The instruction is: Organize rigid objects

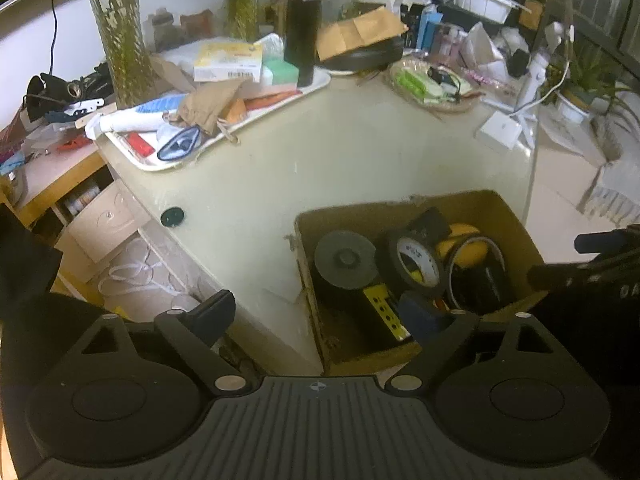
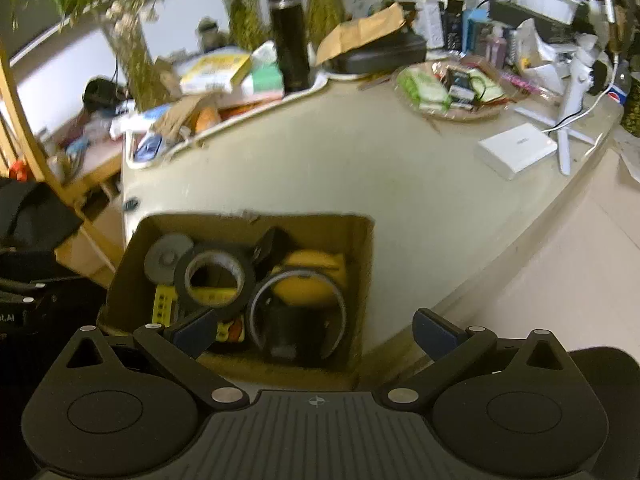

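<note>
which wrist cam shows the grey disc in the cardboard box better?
Left wrist: the grey disc lies sharp and almost wholly visible at the cardboard box's left end. In the right wrist view the disc is smaller, motion-blurred, and partly covered by the black tape roll.

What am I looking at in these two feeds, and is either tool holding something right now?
No robot arm here: a person carries a two-finger gripper in each hand, and each feed comes from a fisheye camera on one gripper, looking along its fingers. The left gripper and the right gripper are both open and hold nothing. Below them an open cardboard box sits on a pale table. Inside it are a black tape roll, a grey disc and yellow-and-black items I cannot name. Further back are a cluttered white tray, a black flask and a small white box.
</note>
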